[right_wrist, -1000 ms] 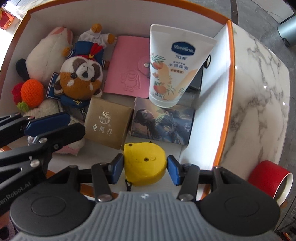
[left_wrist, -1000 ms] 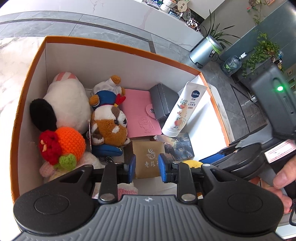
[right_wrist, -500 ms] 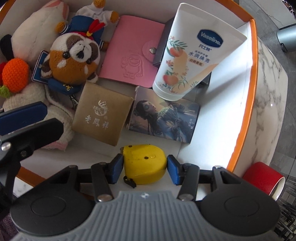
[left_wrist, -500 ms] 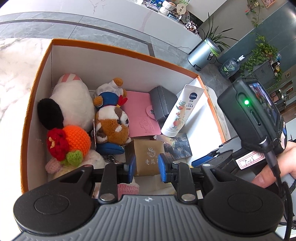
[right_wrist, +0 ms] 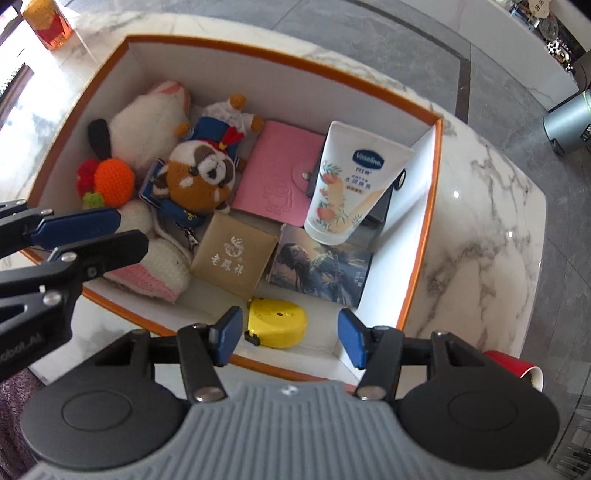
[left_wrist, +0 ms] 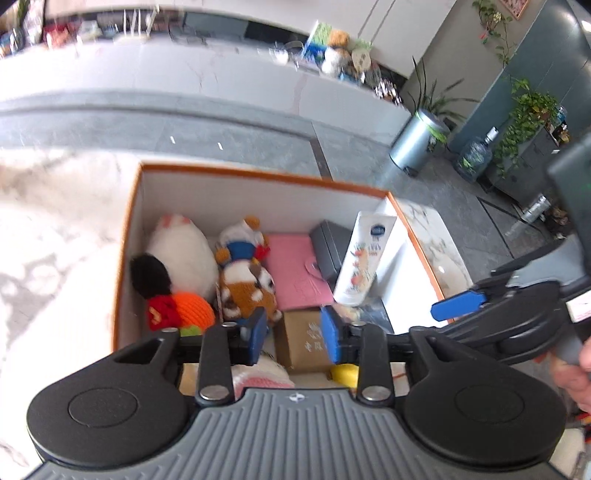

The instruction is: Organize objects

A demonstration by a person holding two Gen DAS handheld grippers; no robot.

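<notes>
- Marble tabletop fills my right wrist view, white with grey veins, and carries the orange-rimmed box with white inner walls.
- At the far left corner of the table I see a glass of amber drink, well apart from the box.
- Inside the box, on the left, I see a white plush with a black ear; an orange crochet ball lies against it.
- My left gripper hangs over the box's near left edge; its jaws have just been opening, and nothing sits between the blue pads.
- Next comes a red panda plush, with a sailor-suited doll just behind it.
- A pink card holder lies flat in the middle, and a gold box sits in front of it.
- My right gripper hovers above the near wall; its jaws have just been opening and grip nothing.
- The yellow tape measure lies loose on the box floor just below and between those pads, touching neither.
- A Vaseline tube leans cap-down over a picture card box.
- A red mug stands on the table at the right, outside the box.
</notes>
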